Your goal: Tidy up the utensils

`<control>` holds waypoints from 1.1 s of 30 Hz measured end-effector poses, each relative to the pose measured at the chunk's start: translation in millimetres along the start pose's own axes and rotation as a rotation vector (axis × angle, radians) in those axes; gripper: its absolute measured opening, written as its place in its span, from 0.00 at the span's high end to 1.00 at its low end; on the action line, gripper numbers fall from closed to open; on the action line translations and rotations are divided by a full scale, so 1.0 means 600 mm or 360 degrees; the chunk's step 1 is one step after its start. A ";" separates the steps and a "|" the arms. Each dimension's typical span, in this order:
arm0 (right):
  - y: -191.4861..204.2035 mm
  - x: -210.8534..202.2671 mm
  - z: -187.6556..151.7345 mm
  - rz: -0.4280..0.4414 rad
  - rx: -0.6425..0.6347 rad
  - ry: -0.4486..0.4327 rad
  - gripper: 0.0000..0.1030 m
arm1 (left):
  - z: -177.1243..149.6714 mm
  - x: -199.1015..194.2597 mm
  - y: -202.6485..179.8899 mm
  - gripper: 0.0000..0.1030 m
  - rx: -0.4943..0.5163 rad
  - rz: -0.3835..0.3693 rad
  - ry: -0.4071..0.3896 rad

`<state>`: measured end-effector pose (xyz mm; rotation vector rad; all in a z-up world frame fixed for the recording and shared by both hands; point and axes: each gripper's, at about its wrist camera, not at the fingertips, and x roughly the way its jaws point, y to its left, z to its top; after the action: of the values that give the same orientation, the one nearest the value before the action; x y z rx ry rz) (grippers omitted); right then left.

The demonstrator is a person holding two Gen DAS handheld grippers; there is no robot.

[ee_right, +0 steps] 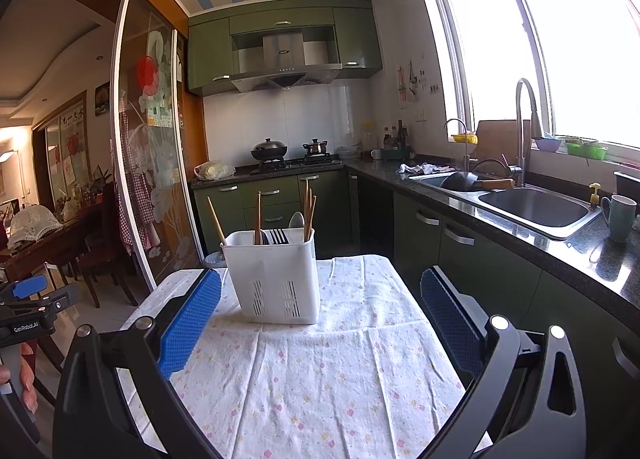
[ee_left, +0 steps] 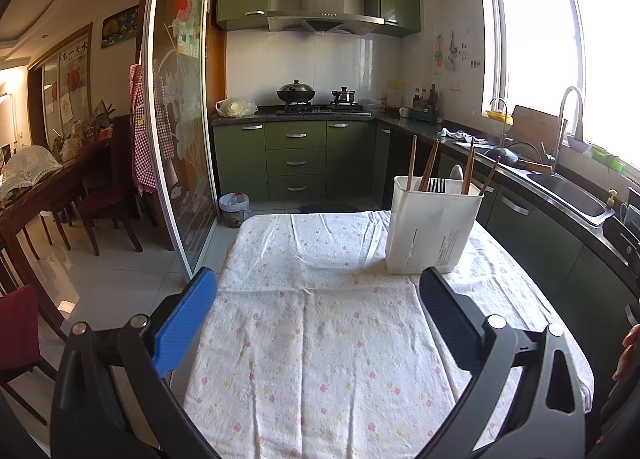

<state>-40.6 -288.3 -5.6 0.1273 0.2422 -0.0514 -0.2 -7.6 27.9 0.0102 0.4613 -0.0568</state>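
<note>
A white plastic utensil holder (ee_left: pixel 434 229) stands on the far right part of a table with a floral cloth (ee_left: pixel 320 339). It holds several wooden chopsticks (ee_left: pixel 428 165), a spoon (ee_left: pixel 456 171) and dark-tined forks (ee_left: pixel 437 185). In the right wrist view the holder (ee_right: pixel 276 279) stands at the middle of the cloth (ee_right: pixel 328 379), with chopsticks (ee_right: pixel 308 211) and spoon (ee_right: pixel 297 219) upright in it. My left gripper (ee_left: pixel 316 295) is open and empty, above the cloth, short of the holder. My right gripper (ee_right: pixel 320 299) is open and empty, just in front of the holder. The left gripper also shows at the left edge of the right wrist view (ee_right: pixel 28 295).
A dark counter (ee_right: pixel 520 227) with a steel sink (ee_right: pixel 532 209) and a mug (ee_right: pixel 620 217) runs along the right. Green cabinets (ee_left: pixel 296 163) and a stove with pots (ee_left: pixel 298 93) stand behind. A glass sliding door (ee_left: pixel 180 119) and dining chairs (ee_left: pixel 108 195) are to the left.
</note>
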 end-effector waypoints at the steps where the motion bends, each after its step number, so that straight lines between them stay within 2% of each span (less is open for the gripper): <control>1: 0.000 0.000 0.000 0.0000 -0.0002 -0.0001 0.04 | 0.000 0.000 -0.001 0.06 0.0001 -0.0001 -0.0001; 28: 0.003 0.002 -0.002 0.0007 0.0000 0.0002 0.04 | 0.000 0.003 -0.007 0.06 0.0007 0.0001 0.0009; 33: 0.004 0.002 -0.002 0.0009 -0.0002 0.0004 0.04 | 0.006 0.003 -0.003 0.06 0.0006 0.0064 0.0007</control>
<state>-39.5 -285.9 -7.0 0.1266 0.2443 -0.0452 3.0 -9.7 30.3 0.0235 0.4653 -0.0185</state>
